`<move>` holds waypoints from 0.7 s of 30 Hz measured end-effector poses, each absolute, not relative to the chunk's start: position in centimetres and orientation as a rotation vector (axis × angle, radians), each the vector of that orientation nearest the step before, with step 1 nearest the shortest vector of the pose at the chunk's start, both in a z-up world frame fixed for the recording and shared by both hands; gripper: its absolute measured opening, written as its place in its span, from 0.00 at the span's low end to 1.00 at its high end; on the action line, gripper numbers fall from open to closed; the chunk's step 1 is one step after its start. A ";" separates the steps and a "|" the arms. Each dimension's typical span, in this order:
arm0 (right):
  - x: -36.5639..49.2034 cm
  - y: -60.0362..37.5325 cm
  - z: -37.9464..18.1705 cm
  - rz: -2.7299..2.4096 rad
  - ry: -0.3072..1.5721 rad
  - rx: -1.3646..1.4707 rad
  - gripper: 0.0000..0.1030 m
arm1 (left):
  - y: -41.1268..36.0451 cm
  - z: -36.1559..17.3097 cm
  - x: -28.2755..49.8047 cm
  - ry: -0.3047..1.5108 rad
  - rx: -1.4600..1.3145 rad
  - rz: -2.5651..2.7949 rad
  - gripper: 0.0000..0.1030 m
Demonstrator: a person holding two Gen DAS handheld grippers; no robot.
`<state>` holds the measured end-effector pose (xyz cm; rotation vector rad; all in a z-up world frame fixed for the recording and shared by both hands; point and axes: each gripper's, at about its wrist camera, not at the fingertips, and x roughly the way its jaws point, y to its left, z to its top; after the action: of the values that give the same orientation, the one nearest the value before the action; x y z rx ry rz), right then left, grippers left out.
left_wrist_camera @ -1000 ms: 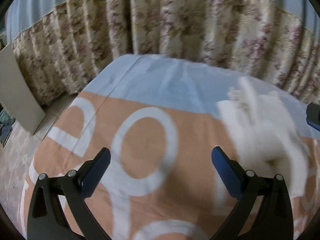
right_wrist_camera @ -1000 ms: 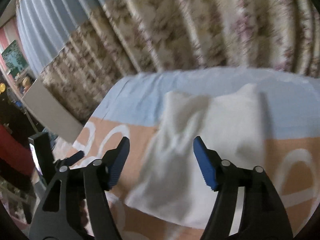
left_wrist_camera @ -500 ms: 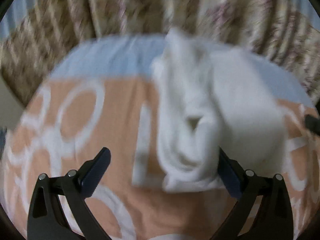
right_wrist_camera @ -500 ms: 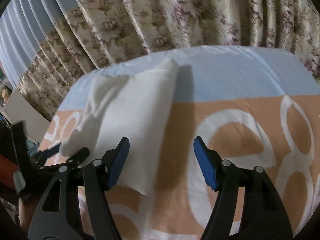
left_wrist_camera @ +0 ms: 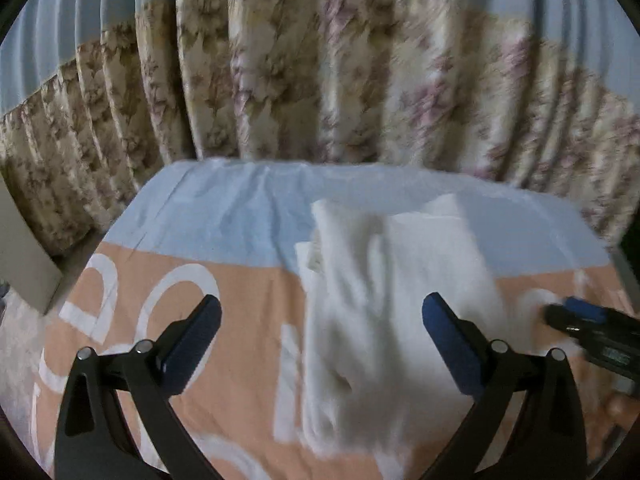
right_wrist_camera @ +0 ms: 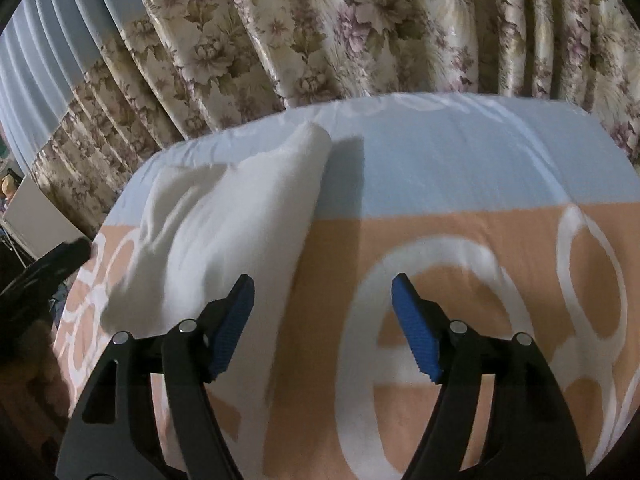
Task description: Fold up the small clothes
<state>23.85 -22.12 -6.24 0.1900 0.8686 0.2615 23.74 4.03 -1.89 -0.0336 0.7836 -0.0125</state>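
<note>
- Left wrist view, far left edge: pale flat board (left_wrist_camera: 24,252) leaning by the floral curtain (left_wrist_camera: 320,88), which fills the upper frame.
- Lower left to centre: desk under a peach-and-blue cloth (left_wrist_camera: 248,292) with white ring and letter print; blue band along the far side.
- Left tongs (left_wrist_camera: 322,320) wide open, blue pads apart, nothing between them, hovering over the cloth.
- Centre right: white garment (left_wrist_camera: 384,300) lying crumpled, partly folded over itself, spanning from the blue band down onto the peach part; its lower end sits between the left tongs' pads in frame. Blurred, so contact can't be told.
- Right edge: tip of the right tongs (left_wrist_camera: 588,320) beside the garment.
- Right wrist view, left half: same white garment (right_wrist_camera: 224,224), far corner raised in a soft peak, casting a shadow on the blue band.
- Lower centre: right tongs (right_wrist_camera: 323,312) open, empty; left pad (right_wrist_camera: 234,320) overlaps the garment's edge in frame, right pad over a white ring.
- Right side: cloth (right_wrist_camera: 480,184) bare, curtain (right_wrist_camera: 360,28) behind.
</note>
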 end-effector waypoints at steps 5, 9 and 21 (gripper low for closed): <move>27.4 -20.4 -7.0 0.287 0.892 0.192 0.71 | 4.5 -6.5 28.2 0.903 -0.127 -0.015 0.98; 29.5 -19.8 -8.7 0.300 0.929 0.225 0.71 | 4.1 -9.5 28.0 0.950 -0.131 -0.051 0.99; 30.4 -17.4 -10.6 0.395 0.947 0.240 0.27 | 4.4 -10.2 27.8 0.984 -0.244 -0.198 0.58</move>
<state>30.36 -17.43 -10.60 0.2398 0.9470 0.3954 27.82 4.37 -10.24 -0.2437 0.9836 -0.1983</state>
